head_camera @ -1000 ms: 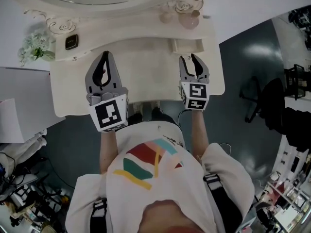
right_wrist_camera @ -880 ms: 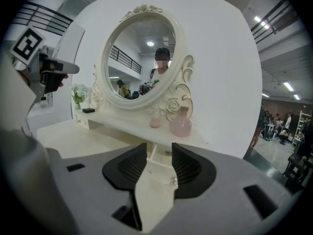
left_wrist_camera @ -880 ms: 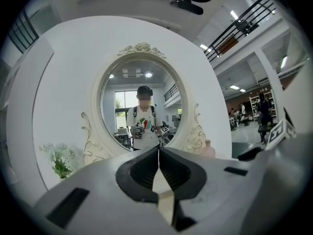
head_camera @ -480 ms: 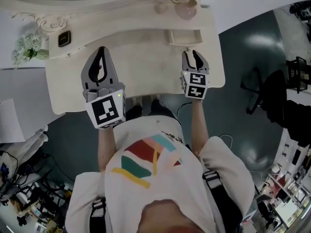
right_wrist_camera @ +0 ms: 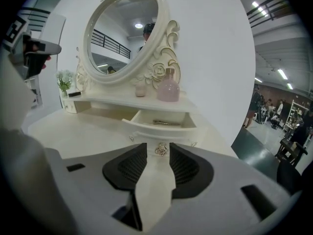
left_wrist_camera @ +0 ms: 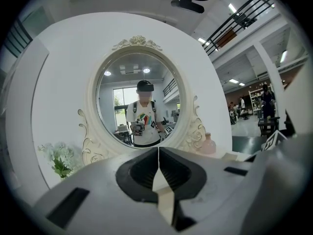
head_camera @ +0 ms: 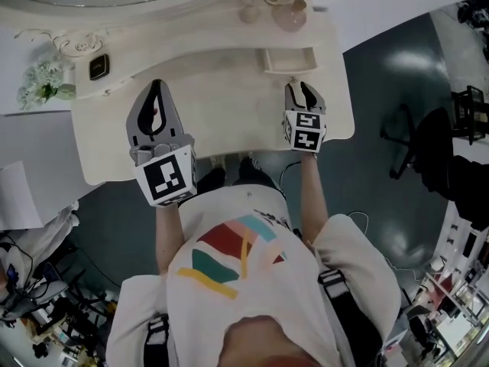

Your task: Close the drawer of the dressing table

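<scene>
The person wears a white short-sleeved T-shirt (head_camera: 229,316) with a chest print of slanted bands in dark red, teal, yellow and pale pink. Black straps (head_camera: 337,293) with grey buckles run over both shoulders. The left gripper (head_camera: 158,90) and the right gripper (head_camera: 301,90) have smooth grey shells that taper toward the jaws, each shell with a small dark rectangular slot on either side. The jaws carry black ribbed pads (right_wrist_camera: 128,169). Each gripper bears a white cube (head_camera: 168,176) printed with black square markers at its near end
</scene>
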Tool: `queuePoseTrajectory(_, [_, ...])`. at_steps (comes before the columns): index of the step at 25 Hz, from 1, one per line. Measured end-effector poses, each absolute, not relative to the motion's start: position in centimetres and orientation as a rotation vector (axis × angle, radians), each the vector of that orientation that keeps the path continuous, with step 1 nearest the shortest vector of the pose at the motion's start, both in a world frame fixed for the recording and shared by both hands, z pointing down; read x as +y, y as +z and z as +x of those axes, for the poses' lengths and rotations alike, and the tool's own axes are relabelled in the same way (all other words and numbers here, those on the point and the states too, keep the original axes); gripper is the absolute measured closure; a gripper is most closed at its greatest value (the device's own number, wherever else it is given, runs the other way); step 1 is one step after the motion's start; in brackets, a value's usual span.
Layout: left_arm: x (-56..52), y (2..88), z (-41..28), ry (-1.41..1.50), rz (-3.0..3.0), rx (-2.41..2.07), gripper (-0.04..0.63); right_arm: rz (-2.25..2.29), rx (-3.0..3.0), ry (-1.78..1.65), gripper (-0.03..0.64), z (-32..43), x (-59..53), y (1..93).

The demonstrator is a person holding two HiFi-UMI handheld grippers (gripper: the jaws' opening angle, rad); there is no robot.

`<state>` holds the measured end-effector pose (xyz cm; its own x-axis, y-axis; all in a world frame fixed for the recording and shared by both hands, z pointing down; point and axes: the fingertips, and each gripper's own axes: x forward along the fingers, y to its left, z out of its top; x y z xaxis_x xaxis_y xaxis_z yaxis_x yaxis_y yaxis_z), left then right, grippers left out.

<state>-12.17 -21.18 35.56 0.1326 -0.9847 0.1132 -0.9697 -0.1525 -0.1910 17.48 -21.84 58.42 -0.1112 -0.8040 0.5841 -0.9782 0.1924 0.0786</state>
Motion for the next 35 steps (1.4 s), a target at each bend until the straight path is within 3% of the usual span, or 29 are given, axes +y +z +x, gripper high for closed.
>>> queuePoseTrajectory(35, [-21.4,37.1,-12.9,-0.365,-2.298,2.044,0.589,1.654,-1.896,0.437,0.538,17.8,-22.9,60.0])
